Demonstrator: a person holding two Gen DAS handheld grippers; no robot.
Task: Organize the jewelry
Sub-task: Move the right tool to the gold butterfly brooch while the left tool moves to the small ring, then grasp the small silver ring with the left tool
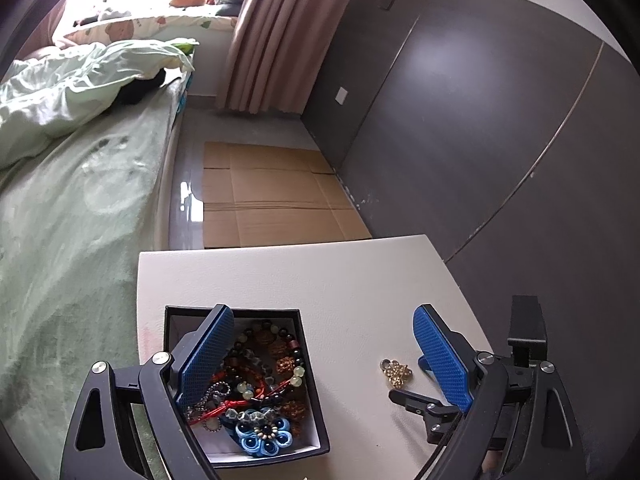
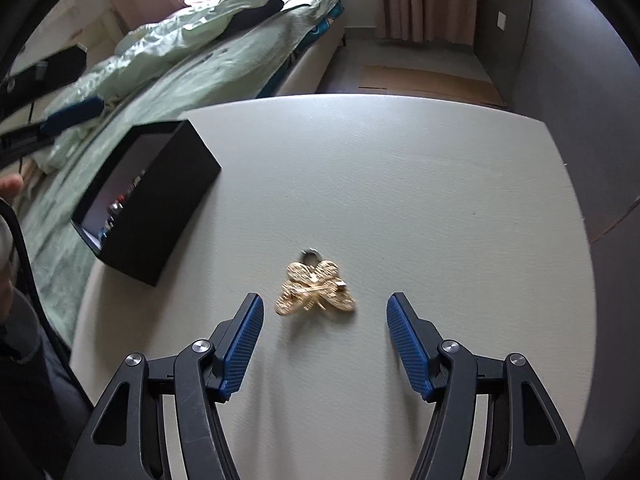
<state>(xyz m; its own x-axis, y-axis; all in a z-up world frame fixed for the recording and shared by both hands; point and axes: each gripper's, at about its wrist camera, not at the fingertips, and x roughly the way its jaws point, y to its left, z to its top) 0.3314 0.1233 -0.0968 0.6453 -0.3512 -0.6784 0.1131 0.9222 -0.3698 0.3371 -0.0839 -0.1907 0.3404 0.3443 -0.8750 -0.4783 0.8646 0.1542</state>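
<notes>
A gold brooch [image 2: 316, 287] lies on the white table [image 2: 400, 184], just ahead of and between the fingers of my right gripper [image 2: 325, 314], which is open and empty. It also shows in the left wrist view [image 1: 396, 373]. A black box [image 1: 312, 380] with a white lining holds beaded bracelets, red cords and a blue flower ornament [image 1: 262, 434]. My left gripper [image 1: 324, 344] is open and empty above the box, its left finger [image 1: 208, 356] over the box's inside. The box [image 2: 160, 208] stands left of the brooch in the right wrist view.
The table [image 1: 320, 276] stands beside a bed [image 1: 72, 200] with green bedding. Flattened cardboard [image 1: 272, 196] lies on the floor beyond the table. A dark wardrobe wall [image 1: 480, 120] runs along the right. The right gripper's fingertips [image 1: 424, 400] show beside the brooch in the left wrist view.
</notes>
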